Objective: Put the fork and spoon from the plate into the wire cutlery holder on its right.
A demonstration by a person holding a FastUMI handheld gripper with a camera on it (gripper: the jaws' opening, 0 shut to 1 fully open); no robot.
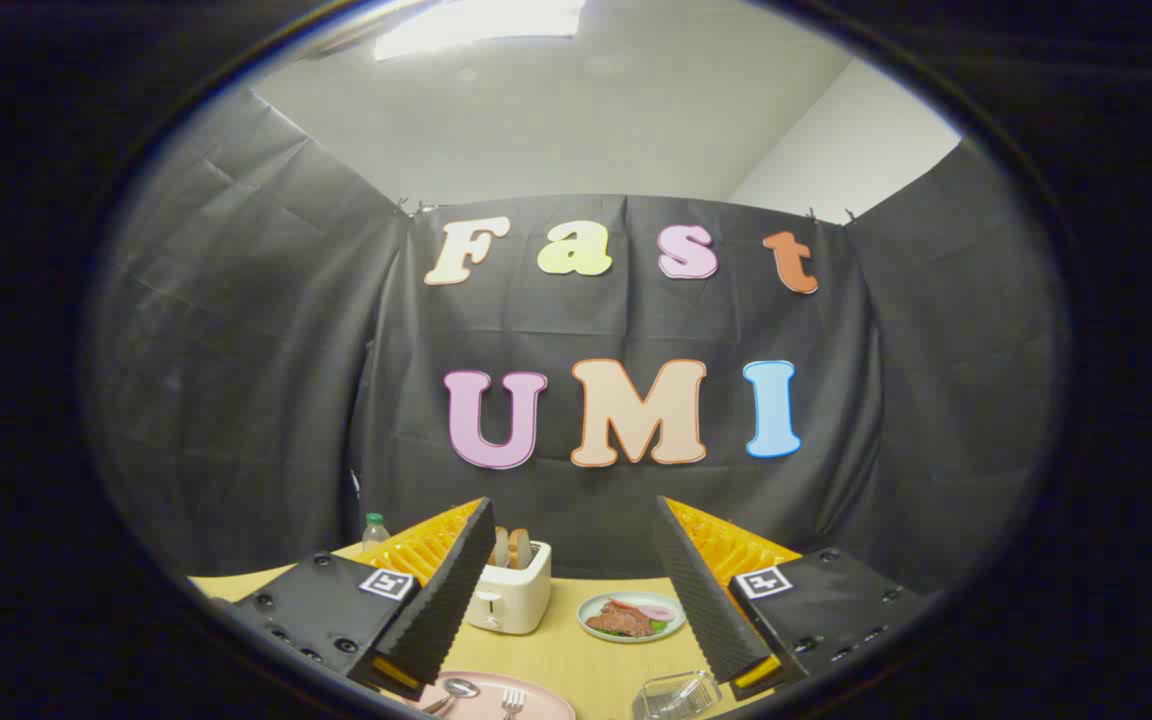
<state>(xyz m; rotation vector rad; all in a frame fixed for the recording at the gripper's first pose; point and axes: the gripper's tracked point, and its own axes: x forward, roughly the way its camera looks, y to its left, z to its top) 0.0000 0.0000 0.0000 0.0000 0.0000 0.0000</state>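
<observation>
**Desk:** Fork (512,702) and spoon (453,690) first. Where do they lie?

**Photographer:** Side by side on a pink plate (546,700) at the near edge of the yellow table (561,655), the spoon to the left, the fork beside it, tines pointing away. Both sit low between the fingers of the gripper (576,590).

**Desk:** And the fingers?

**Photographer:** Spread wide, holding nothing, raised above the table.

**Desk:** The holder?

**Photographer:** To the plate's right at the near edge, partly cut off: a pale, see-through piece that I take for the wire cutlery holder (678,695). No cutlery is visible in it.

**Desk:** So which step?

**Photographer:** By my reading, the start. Neither utensil is lifted. The next move calls for tipping down and lowering over one handle, then closing across it.

**Desk:** Farther back?

**Photographer:** A cream toaster (508,595) with bread in its slots, a small plate of play food (631,616) beside it, a bottle (374,531) at the far left edge.

**Desk:** Any writing?

**Photographer:** Square black-and-white markers (385,584) on the gripper; no brand or label is legible.
</observation>
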